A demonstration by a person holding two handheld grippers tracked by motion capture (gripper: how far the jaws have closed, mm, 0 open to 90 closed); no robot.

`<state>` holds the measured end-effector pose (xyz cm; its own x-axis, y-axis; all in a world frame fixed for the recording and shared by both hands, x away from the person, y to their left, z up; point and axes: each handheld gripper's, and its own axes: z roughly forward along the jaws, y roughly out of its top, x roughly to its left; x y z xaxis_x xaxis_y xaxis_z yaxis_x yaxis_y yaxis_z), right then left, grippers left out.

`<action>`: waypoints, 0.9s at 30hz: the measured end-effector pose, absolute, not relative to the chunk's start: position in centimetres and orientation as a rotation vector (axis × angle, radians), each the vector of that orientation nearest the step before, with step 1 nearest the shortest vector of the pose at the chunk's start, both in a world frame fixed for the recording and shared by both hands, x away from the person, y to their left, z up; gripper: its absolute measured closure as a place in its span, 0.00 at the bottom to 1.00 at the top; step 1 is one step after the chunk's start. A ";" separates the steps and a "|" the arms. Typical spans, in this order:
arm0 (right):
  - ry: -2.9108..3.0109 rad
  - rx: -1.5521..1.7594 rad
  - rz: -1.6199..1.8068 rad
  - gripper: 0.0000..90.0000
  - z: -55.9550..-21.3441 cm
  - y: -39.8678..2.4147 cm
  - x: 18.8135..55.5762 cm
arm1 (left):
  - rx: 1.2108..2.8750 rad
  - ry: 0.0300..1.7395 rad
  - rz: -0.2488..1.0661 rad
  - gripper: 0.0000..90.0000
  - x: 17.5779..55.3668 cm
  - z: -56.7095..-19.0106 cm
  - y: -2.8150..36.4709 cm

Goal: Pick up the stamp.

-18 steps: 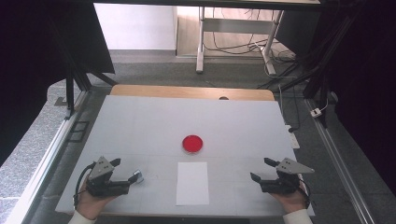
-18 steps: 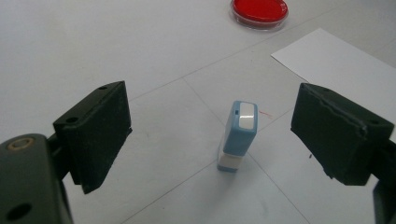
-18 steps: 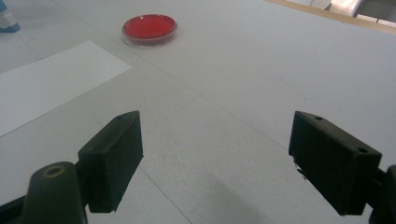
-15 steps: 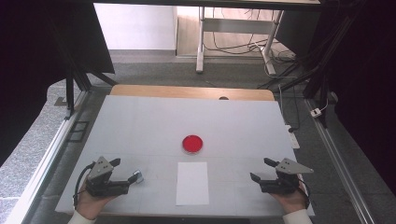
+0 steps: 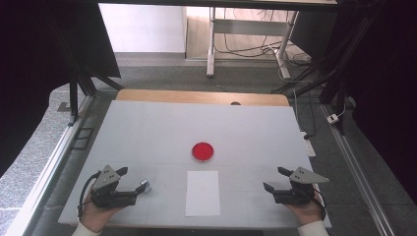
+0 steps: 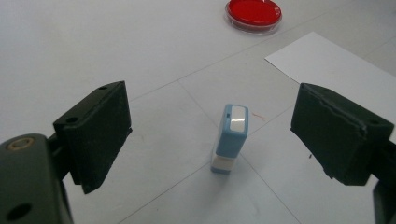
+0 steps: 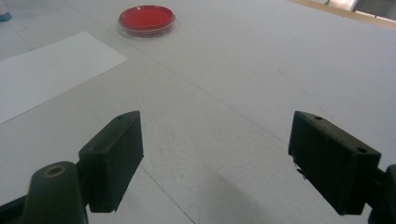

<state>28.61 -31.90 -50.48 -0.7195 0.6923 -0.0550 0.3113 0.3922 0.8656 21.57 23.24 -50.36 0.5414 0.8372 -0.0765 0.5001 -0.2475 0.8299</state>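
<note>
Left tool [image 6: 219,135] sits low on the counter [image 5: 147,128], jaws spread wide, holding nothing, with the little blue stamp [image 6: 229,138] standing upright right between them. That looks like the pick coming up. To do it well, slide forward until the stamp's body sits square between the pads, then close on the broad blue sides, low enough that it doesn't tip. Right tool [image 7: 219,158] waits at the near right, jaws wide and empty too, bare counter ahead of it. The red dish [image 5: 202,152] sits mid-counter, the white sheet [image 5: 202,192] just in front of it, near but apart. Against the earlier pictures, nothing has budged: both hands parked, dish and sheet where they were.
</note>
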 end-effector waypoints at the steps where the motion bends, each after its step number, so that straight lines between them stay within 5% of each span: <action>1: 2.246 0.864 1.264 0.20 -50.5 -31.9 28.6 | 1.906 1.092 0.491 0.14 21.5 -50.3 23.2; 27: 2.255 0.864 1.250 0.21 -50.6 -31.7 28.6 | 2.028 0.993 0.443 0.21 21.1 -50.2 21.3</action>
